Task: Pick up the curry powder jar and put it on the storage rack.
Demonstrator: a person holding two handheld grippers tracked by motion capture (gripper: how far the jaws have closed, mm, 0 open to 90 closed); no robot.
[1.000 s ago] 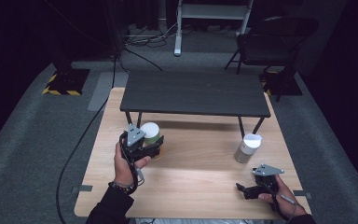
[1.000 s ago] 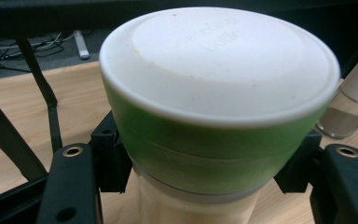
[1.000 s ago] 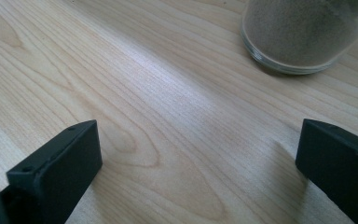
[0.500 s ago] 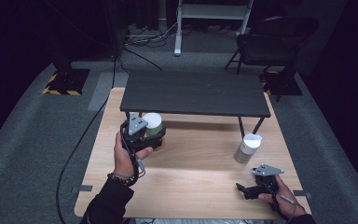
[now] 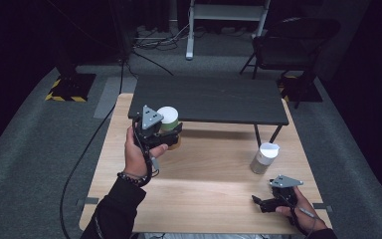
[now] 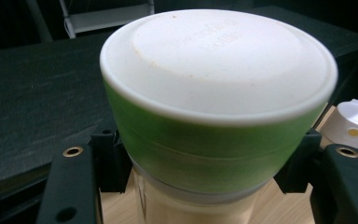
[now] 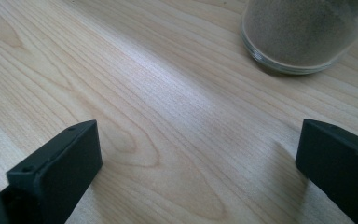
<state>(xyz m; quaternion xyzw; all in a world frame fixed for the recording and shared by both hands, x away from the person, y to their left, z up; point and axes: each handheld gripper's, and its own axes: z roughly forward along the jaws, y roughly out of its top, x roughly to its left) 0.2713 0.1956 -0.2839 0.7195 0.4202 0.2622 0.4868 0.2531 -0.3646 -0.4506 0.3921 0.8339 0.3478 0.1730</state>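
A: Start with the high view. What is the left gripper doing?

B: It grasps a green jar with a white lid, holding it upright above the wooden table, right at the front edge of the low black bench that stands on the table's far half. The right gripper rests low at the table's near right corner, holding nothing. A second jar, clear with a white cap, stands on the table just beyond it.

A: And the left gripper view?

B: The green jar is seen close up. The two black fingers are clenched on its sides just under the green band, one on each flank. The white lid is level. The black bench lies behind, and the second jar's cap peeks in at the right.

A: The right gripper view?

B: The fingers are spread wide apart, released, with bare table between them. The glass base of the second jar, full of something greyish, stands ahead, apart from them.
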